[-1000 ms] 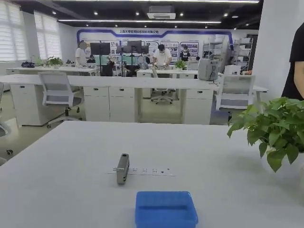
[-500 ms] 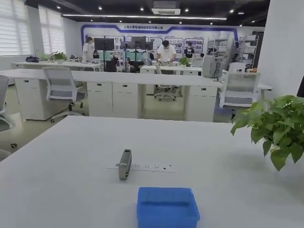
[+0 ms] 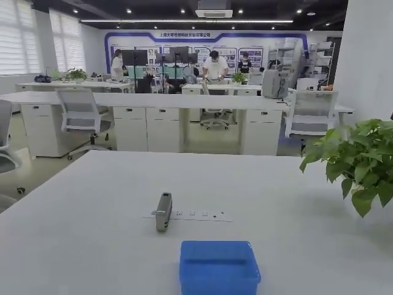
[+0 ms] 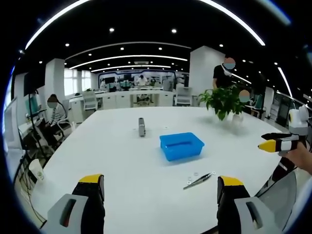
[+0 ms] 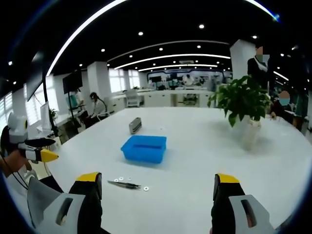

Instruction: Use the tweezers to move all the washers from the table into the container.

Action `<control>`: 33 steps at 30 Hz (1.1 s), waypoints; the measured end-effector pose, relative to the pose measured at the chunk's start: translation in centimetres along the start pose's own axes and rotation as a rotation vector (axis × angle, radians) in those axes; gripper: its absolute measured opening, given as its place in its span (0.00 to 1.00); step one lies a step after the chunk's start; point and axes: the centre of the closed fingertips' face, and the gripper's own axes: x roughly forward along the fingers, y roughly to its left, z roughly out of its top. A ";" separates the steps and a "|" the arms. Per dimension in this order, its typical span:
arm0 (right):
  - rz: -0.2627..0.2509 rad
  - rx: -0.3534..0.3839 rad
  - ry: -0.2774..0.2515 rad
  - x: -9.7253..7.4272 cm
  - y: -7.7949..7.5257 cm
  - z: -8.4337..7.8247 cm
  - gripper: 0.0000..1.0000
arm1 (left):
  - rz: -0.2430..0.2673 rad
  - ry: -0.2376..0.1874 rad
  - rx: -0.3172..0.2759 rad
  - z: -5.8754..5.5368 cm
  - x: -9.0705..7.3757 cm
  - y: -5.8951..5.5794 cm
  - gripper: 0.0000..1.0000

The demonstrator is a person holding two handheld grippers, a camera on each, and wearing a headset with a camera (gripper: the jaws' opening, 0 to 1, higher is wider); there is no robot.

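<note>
Left gripper view: left gripper point(image 4: 160, 180) agape

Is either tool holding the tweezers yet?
No, the tweezers lie flat on the table, near the blue container.

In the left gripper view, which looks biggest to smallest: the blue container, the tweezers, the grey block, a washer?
1. blue container
2. tweezers and grey block: roughly alike; the block lies farther from the camera, so unranked
3. washer, a tiny speck beside the tweezers
</note>
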 end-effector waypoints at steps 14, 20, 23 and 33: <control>0.014 -0.006 0.014 0.4 0.1 0.1 0.93 | -0.008 0.003 0.014 0.2 0.0 -0.1 0.96; 0.022 -0.016 0.035 0.8 0.3 -0.3 0.92 | -0.044 0.021 0.058 -0.1 0.8 -0.6 0.88; 0.030 -0.019 0.052 1.1 0.3 -0.6 0.92 | -0.085 0.047 0.082 -0.4 1.5 -1.2 0.82; 0.030 -0.028 0.101 1.8 -0.2 -1.4 0.91 | -0.218 0.101 0.168 -1.3 4.3 -3.3 0.65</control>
